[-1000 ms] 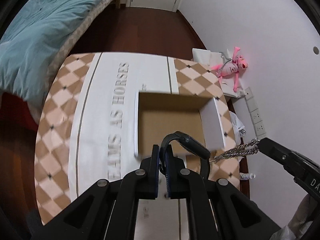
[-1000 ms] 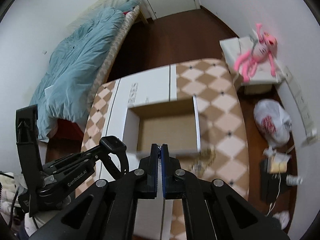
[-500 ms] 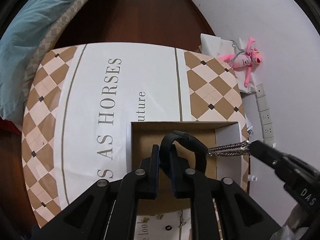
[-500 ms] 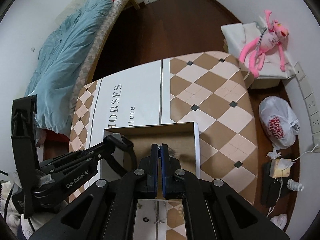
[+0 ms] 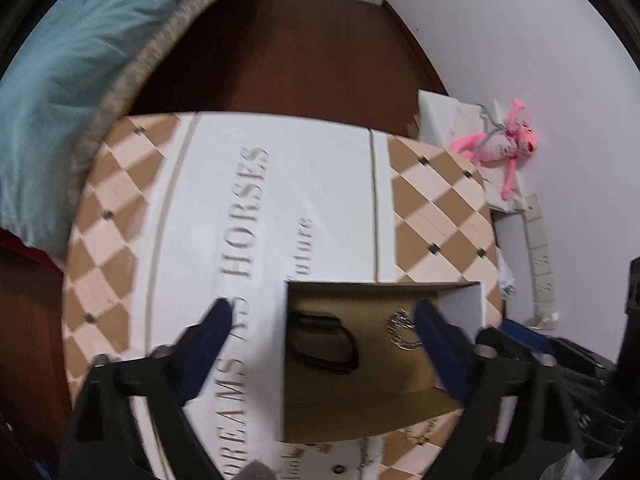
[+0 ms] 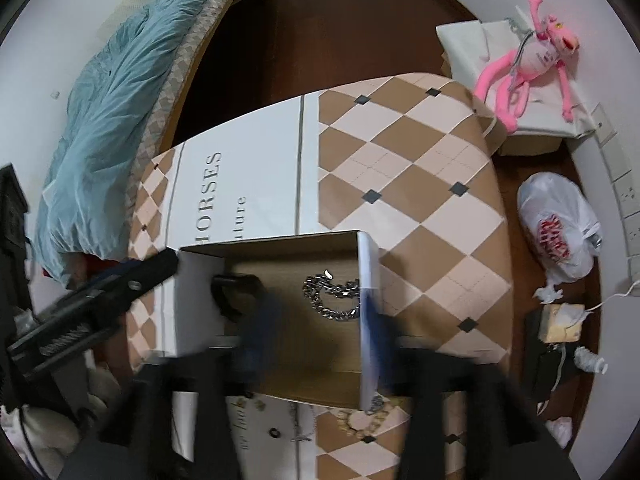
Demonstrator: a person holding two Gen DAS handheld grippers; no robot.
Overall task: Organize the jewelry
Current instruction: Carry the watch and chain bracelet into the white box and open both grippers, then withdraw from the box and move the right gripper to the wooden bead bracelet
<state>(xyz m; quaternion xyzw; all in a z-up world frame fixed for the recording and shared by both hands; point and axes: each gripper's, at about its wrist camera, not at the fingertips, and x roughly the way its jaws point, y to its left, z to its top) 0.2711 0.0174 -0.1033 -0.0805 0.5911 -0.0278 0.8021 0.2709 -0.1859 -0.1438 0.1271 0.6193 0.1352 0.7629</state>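
Note:
An open cardboard box [image 5: 464, 302] [image 6: 368, 264] stands on the table. A black watch [image 5: 322, 342] [image 6: 232, 292] lies at its left inside, and a silver chain [image 5: 400, 330] [image 6: 330, 300] lies at its right. My left gripper [image 5: 322, 322] is open and empty above the box, one finger on each side. My right gripper [image 6: 316, 322] is open and empty over the box; its fingers are motion-blurred. The left gripper's finger also shows in the right wrist view [image 6: 132, 280] by the box's left wall.
The table has a checked cloth [image 6: 420, 184] with printed letters. Small jewelry pieces [image 6: 360, 424] lie in front of the box. A bed with a blue duvet [image 6: 108, 120] stands at the left. A pink plush toy [image 6: 532, 56] and a plastic bag [image 6: 556, 228] are at the right.
Both grippers have opened. The watch dropped from the left gripper and the chain from the right; both now lie in the box. Both grippers have pulled back a little.

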